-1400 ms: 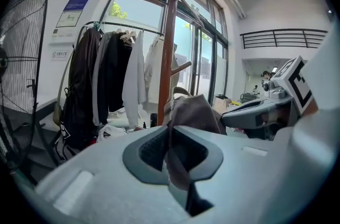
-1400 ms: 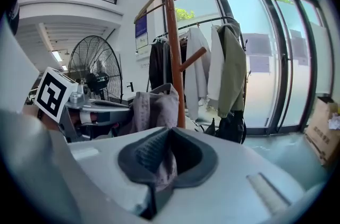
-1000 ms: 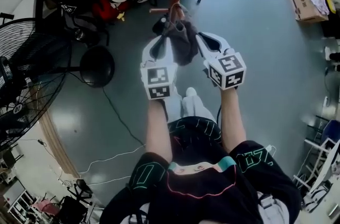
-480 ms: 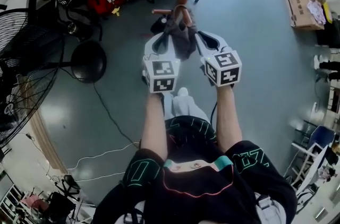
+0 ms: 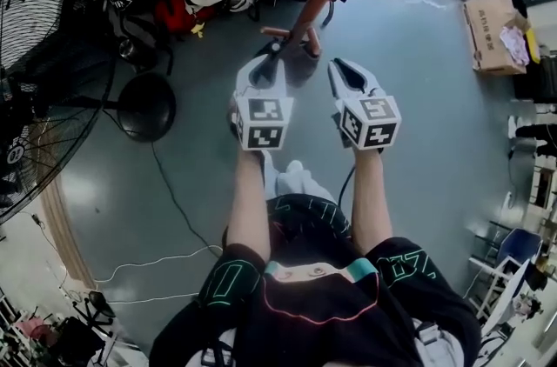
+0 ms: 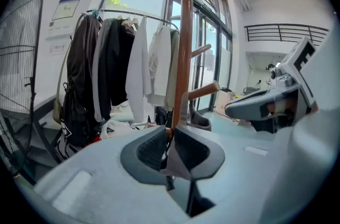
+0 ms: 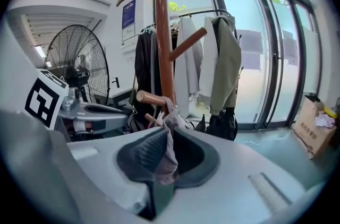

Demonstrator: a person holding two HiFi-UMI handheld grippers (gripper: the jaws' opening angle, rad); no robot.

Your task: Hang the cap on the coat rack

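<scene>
Fingers of the left gripper (image 6: 171,138) and the right gripper (image 7: 166,135) were each clamped on the grey cap (image 7: 172,118), held up against a low peg (image 7: 151,98) of the coat rack (image 7: 162,32). The hanging step seemed nearly done; the next move would call for hooking it, then releasing. A cardboard box (image 5: 492,13) held pale crumpled stuff

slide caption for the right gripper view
Right gripper shut on a grey fabric cap close to the brown wooden coat rack

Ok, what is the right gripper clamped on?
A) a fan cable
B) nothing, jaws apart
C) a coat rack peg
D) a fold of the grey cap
D: the right gripper is shut on the grey cap, with the coat rack peg beyond it.
</scene>
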